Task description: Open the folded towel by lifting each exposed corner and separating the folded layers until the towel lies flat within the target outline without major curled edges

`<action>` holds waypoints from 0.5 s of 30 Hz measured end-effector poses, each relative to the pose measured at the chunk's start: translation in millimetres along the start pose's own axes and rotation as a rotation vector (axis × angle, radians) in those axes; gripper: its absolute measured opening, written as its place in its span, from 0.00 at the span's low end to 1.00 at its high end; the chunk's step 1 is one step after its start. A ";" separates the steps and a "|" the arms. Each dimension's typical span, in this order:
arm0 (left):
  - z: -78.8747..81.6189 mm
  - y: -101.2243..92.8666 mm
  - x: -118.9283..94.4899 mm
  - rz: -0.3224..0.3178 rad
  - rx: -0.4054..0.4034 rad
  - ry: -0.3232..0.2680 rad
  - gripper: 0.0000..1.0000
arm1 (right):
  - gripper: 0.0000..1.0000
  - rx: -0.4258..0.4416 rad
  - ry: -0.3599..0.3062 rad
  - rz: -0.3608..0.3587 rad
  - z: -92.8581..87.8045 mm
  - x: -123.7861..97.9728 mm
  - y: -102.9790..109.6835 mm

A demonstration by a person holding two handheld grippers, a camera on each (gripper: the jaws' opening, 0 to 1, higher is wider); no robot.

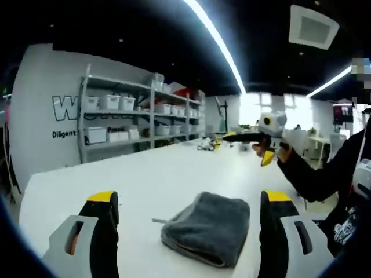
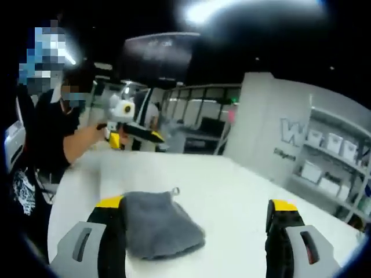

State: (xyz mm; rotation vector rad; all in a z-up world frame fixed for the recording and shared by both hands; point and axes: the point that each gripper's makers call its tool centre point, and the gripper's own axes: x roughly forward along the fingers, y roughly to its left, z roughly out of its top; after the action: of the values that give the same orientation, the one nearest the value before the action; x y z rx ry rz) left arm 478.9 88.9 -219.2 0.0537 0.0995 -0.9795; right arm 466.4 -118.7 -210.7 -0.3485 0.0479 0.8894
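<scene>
towel (image 1: 208, 234): plain dark grey | table (image 1: 145, 179): white | left claw (image 1: 188, 200): black (yellow tips, grey housing)

Left gripper (image 1: 188, 211): grey moulded body, black fingers (image 1: 105, 231), yellow tips. Right gripper (image 2: 197, 223): identical build. Person: black long-sleeved top (image 2: 43, 139) with white print.

white table (image 1: 156, 174) | shelving with bins (image 1: 139, 116) | grey wall (image 1: 46, 110) | ceiling light strip (image 1: 217, 40)

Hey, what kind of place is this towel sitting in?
Probably a lab or workshop room: metal shelving stacked with white storage bins, a big white table holding the folded grey towel, and strip ceiling lights.
</scene>
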 end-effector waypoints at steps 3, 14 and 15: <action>24.8 27.1 -7.4 0.074 0.089 -0.001 1.00 | 1.00 -0.023 -0.008 -0.015 13.1 -2.5 -6.3; 77.0 25.2 2.4 0.086 0.234 -0.023 1.00 | 1.00 0.025 -0.036 -0.067 57.0 4.1 -29.7; 75.3 23.1 2.1 0.087 0.234 -0.022 1.00 | 1.00 0.017 -0.033 -0.074 57.9 4.6 -31.5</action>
State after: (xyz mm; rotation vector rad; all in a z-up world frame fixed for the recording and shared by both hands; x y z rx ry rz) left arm 503.8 93.3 -144.5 0.2602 -0.0374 -0.9009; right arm 487.5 -115.1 -148.3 -0.3181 0.0119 0.8208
